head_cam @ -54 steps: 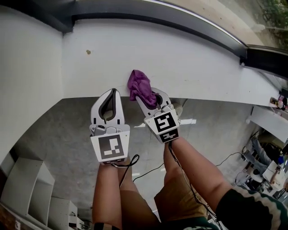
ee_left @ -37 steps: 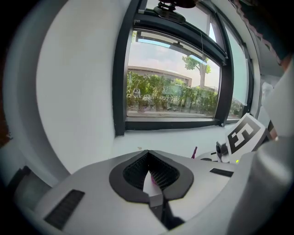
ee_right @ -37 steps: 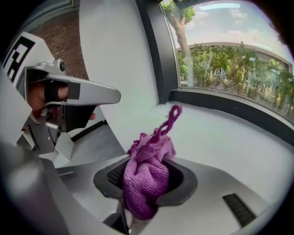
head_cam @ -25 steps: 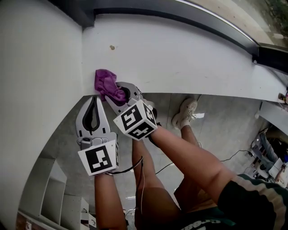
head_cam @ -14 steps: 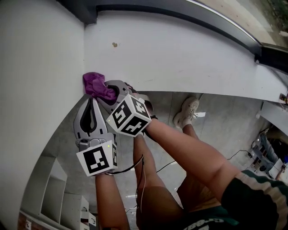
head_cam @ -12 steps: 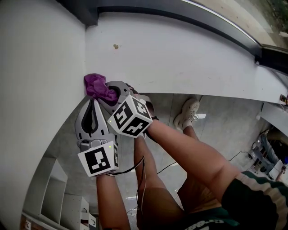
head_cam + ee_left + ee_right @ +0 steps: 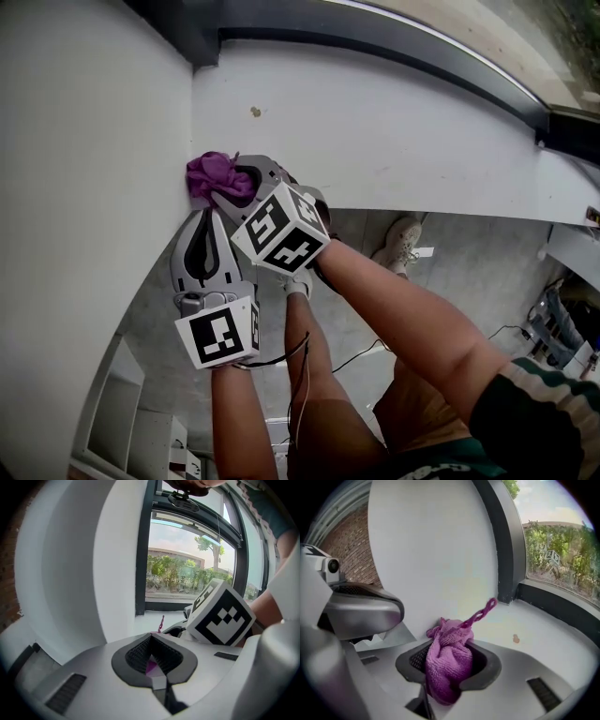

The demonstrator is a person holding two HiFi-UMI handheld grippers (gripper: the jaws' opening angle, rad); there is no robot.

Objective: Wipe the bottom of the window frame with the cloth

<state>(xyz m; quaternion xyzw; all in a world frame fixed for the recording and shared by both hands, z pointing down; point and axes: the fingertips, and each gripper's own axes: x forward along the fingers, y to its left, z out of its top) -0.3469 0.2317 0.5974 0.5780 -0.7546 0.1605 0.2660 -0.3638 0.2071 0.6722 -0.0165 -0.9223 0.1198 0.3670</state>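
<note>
Between the jaws of the right claw (image 7: 451, 658) a bunched purple cloth (image 7: 445, 677) is sitting clamped. The jaws are closing narrowly on its middle, a loose wad is bulging out ahead of the tips, and a thin loop is sticking up from it. Just under and ahead of those tips the wad is pressing on the white sill (image 7: 403, 141). On the claw's left it is touching, or all but touching, the white side wall (image 7: 94, 131) at the corner where sill and wall are meeting. Just behind and to the left of the right claw, the left claw (image 7: 208, 221) is hanging off the sill's edge with its jaw tips together and nothing gripped between them. Ahead of the right claw and slightly to its right a small brown speck (image 7: 255, 112) is lying on the sill, and beyond that the dark frame rail (image 7: 375, 39) is running along the glass. By my reading the wiping is under way at the corner end of the sill. The next move is calling for steady downward pressure while dragging the cloth forward toward the speck and rail, then rightward along the sill
</note>
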